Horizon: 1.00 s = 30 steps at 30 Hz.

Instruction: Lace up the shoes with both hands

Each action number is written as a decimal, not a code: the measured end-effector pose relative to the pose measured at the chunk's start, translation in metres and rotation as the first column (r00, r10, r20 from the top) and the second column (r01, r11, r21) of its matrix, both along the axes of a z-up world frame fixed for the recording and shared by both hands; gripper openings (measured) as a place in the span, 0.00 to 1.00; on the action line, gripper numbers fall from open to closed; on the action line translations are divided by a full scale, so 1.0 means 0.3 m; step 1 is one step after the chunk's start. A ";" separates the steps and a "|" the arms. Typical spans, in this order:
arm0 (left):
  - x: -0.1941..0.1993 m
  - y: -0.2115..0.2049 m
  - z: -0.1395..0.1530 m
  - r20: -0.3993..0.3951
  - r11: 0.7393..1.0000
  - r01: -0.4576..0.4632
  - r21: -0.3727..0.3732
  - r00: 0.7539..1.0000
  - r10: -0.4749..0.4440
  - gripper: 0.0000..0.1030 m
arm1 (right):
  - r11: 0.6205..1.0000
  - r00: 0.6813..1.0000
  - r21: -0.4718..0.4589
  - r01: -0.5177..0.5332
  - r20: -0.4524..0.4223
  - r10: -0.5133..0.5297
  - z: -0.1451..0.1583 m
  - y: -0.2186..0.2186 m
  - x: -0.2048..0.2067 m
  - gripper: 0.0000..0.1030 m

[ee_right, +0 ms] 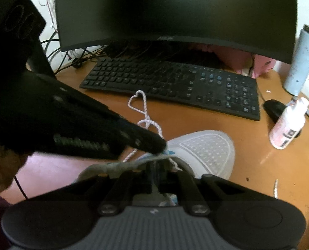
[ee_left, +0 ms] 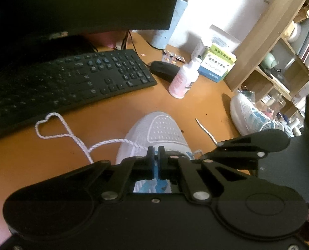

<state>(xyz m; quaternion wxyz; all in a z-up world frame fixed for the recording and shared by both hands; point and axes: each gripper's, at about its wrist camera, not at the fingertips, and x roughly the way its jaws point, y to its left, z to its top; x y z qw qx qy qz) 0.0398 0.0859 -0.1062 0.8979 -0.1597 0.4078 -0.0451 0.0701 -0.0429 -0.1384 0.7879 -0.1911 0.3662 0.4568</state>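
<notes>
Left gripper [ee_left: 156,149] fills the bottom of its own view, jaws clamped tight with only a thin blue-lined slit between the pads, tips down at the lace area of the white shoe [ee_left: 154,133]. Can't tell whether any lace is actually pinched in there.

Right gripper [ee_right: 157,167] sits low over the same spot, jaws a little apart; whether anything is between them can't be made out, that part is blurred and dark. Lace strand runs right past its tips.

Shoe sits toe-away on the wooden desk [ee_left: 112,114], just in front of the keyboard [ee_left: 71,79]. White lace [ee_left: 56,129] trails off the left side of the shoe in loose loops towards the keyboard. Its other end [ee_left: 205,130] lies loose on the desk right of the toe. Second shoe [ee_left: 250,114] is parked well off to the right by the shelf [ee_left: 265,48], untouched.

Step, my read: early threading, near the front eyelets, most of the lace still outside the shoe.

Next move likely needs:
- one gripper steadying the eyelet flap
- other one taking a free lace tip close to its end, so it stays stiff enough to poke through
- slack pulled in without snagging the loops on the keyboard edge
</notes>
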 end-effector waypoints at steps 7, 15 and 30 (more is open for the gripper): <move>-0.079 0.128 0.135 0.105 0.988 -0.130 0.077 0.987 0.122 0.00 | 0.999 0.992 -0.046 0.015 0.126 -0.009 0.012 -0.045 -0.081 0.30; -0.275 0.408 0.277 0.189 0.875 -0.403 0.270 0.913 0.362 0.00 | 0.992 0.983 -0.010 0.124 0.137 -0.122 0.025 -0.100 -0.060 0.34; -0.703 0.737 0.353 0.241 0.522 -0.707 0.477 0.676 0.696 0.00 | 0.991 0.982 -0.021 0.130 0.139 -0.126 0.026 -0.090 -0.068 0.36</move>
